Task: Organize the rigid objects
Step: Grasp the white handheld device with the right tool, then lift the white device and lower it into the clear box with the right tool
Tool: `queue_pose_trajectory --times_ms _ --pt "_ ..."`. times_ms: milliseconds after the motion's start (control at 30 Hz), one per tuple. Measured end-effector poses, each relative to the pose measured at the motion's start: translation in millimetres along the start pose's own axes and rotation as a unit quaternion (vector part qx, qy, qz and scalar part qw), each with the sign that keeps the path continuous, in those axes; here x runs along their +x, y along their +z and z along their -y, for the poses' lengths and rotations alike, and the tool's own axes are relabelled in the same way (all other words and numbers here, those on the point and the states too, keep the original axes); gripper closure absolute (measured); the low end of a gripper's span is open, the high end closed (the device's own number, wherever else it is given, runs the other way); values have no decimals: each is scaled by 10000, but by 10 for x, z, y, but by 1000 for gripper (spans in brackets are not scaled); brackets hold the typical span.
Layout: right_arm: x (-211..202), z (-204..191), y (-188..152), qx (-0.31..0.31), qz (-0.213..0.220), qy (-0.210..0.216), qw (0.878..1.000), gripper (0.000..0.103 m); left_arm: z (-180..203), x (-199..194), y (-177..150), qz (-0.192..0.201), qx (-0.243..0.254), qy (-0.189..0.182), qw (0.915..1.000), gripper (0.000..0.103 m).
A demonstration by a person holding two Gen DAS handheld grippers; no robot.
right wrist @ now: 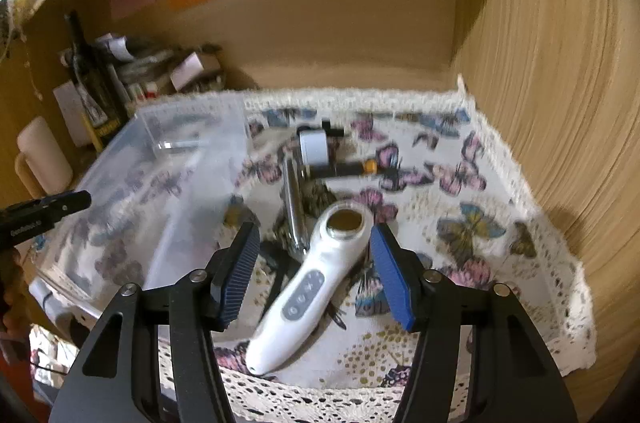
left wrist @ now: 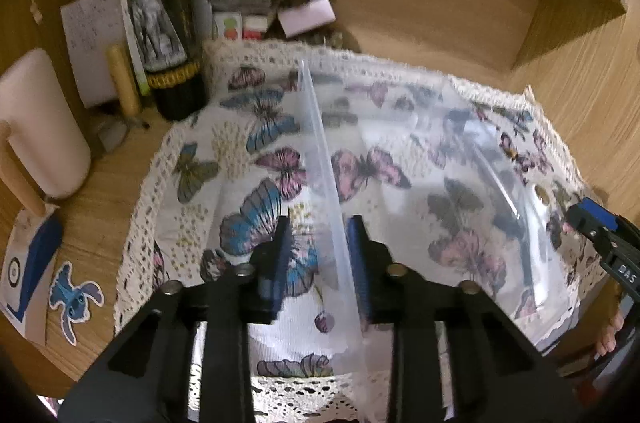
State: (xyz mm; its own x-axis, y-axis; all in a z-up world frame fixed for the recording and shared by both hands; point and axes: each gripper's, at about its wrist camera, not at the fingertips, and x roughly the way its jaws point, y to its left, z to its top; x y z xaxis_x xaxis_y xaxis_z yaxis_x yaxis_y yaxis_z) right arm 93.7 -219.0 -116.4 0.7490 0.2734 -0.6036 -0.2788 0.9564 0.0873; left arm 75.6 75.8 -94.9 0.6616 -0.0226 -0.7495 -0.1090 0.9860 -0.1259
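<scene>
Left tool (left wrist: 318,263) straddles the clear bin's (left wrist: 400,151) wall, pads not clamped (narrow gap at 9 o'clock). Right tool (right wrist: 316,271) stands released around the white handheld device (right wrist: 308,287) on the butterfly cloth (right wrist: 500,243).

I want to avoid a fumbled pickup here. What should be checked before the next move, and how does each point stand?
1. White handheld device lies between the right gripper pads: ok.
2. Right pads press on the device: not ok, gaps both sides.
3. Clear plastic box wall sits between the left gripper pads: ok.
4. Left pads clamp the wall firmly: cannot tell, blurred.
5. Metal tube clear of the device: not ok, it lies close beside the head.
6. Box free to receive items: ok.
</scene>
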Motion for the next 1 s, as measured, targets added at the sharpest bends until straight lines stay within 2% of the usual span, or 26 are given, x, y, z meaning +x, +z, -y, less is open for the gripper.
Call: queue_pose_trajectory --times_ms 167,400,533,633,800,1000 --pt "265 34 -50 39 -420 -25 9991 53 28 57 -27 -167 4 -225 9996 90" --pt "580 161 -6 257 -828 -136 9961 55 24 52 -33 -145 -6 -227 9996 91" --pt "771 222 -4 405 -1074 43 9934 58 16 57 -28 -143 -34 -255 9996 90" --pt "805 195 10 265 -1026 -81 9943 66 17 56 -28 -150 -10 -243 9996 90" --pt "746 272 31 448 -871 -49 9952 67 23 59 -31 -155 12 -234 9996 90" --pt "429 319 181 575 -315 -36 9978 67 30 58 -31 -178 3 -232 9996 90"
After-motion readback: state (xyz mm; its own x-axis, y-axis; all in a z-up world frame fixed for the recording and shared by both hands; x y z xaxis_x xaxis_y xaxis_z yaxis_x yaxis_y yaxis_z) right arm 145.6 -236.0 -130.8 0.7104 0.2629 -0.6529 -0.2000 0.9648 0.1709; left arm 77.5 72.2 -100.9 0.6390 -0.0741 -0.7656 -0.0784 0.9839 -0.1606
